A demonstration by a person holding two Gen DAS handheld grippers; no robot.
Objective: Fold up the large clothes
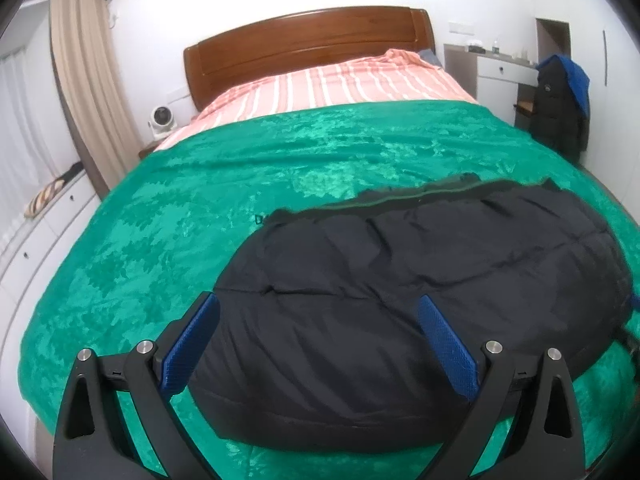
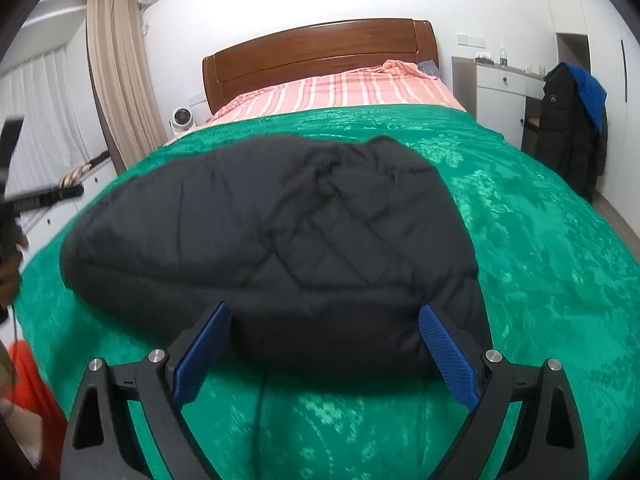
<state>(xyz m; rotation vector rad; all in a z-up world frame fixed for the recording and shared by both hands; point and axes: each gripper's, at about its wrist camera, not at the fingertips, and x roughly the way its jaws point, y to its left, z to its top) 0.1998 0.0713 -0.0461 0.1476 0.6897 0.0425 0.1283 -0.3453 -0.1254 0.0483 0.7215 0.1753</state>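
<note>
Both grippers, left [image 1: 318, 340] and right [image 2: 324, 350], gape wide w/ nothing held, the black jacket [image 2: 272, 248] bundled just ahead on the green blanket [image 2: 540, 240]; puffy filling prob springs the fold open, or 1 finger snags only the top layer.

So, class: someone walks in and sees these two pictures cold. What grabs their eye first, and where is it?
The bright green blanket covering the near part of the bed, with a puffy black quilted jacket lying folded in a bundle on it. Each open tool, left tool and right tool, frames the jacket's near edge with blue pads. Behind, a pink striped sheet meets the wooden headboard.
</note>
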